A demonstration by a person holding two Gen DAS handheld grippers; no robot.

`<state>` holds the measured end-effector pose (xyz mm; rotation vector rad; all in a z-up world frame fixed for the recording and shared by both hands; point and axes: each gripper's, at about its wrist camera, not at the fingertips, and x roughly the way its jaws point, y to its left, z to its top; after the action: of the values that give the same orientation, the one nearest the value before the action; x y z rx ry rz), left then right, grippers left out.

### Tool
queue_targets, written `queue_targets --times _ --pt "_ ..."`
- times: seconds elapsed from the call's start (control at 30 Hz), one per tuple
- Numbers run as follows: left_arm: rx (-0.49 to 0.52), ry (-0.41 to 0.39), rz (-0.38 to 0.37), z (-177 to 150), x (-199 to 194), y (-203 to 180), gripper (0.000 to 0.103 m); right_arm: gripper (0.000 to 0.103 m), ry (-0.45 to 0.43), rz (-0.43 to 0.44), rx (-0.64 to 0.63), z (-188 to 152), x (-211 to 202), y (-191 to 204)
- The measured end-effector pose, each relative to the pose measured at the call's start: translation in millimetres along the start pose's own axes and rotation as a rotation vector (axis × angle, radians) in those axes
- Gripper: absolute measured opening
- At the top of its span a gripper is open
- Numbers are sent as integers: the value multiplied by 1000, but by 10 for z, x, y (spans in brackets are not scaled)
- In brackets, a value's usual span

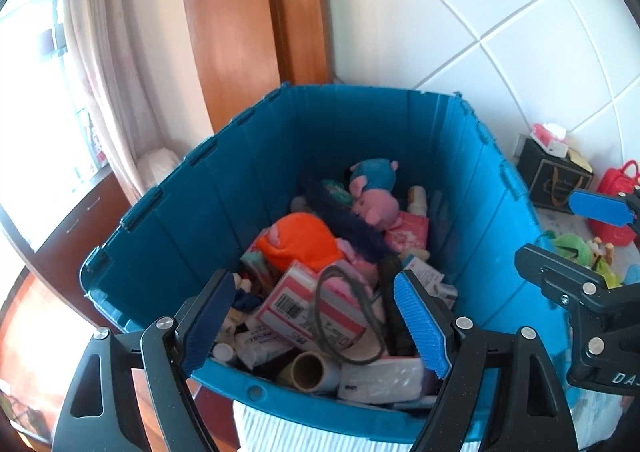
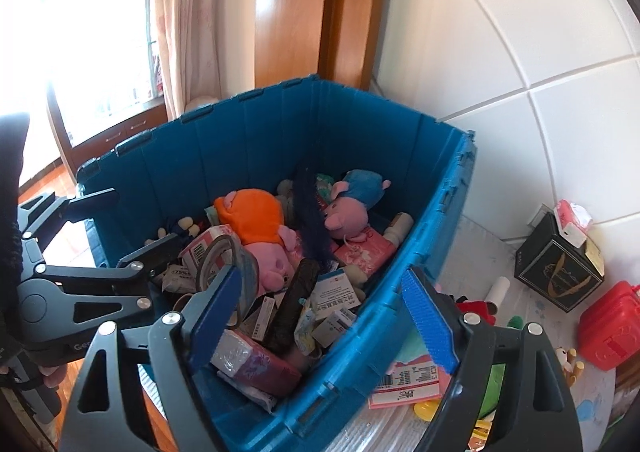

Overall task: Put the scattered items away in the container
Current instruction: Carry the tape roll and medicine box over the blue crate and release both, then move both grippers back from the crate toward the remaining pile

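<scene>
A tall blue bin [image 1: 224, 188] [image 2: 424, 236] holds several items: an orange plush [image 1: 300, 240] [image 2: 252, 216], a pink and blue pig plush [image 1: 372, 188] [image 2: 352, 196], a pink striped box [image 1: 296, 300], a cardboard tube [image 1: 308, 370], a dark oblong thing [image 2: 296, 300]. My left gripper [image 1: 316, 316] [image 2: 132, 224] hovers open over the bin's near rim, nothing between its pads. My right gripper [image 2: 320, 292] [image 1: 576, 236] is open and empty above the bin's right wall. Outside, on the right, lie a pink card [image 2: 404, 384], a white tube [image 2: 496, 292] and a red plush [image 2: 476, 308].
A black box [image 2: 560, 272] [image 1: 560, 180] with a tissue pack [image 2: 572, 220] on top stands against the white tiled wall. A red case [image 2: 612, 328] and a green toy [image 1: 572, 248] lie near it. A wooden door frame and curtains rise behind the bin.
</scene>
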<state>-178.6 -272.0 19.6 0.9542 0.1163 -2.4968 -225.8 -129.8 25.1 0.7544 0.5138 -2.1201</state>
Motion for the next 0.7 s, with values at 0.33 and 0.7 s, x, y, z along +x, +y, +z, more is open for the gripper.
queue_targets --times 0.33,0.7 --pt "73 -103 -88 75 -367 -791 93 91 -61 -95 130 -386 -501 -665" --pt "-61 -20 69 153 -129 -772 95 91 -77 -74 160 -756 -703 -1123"
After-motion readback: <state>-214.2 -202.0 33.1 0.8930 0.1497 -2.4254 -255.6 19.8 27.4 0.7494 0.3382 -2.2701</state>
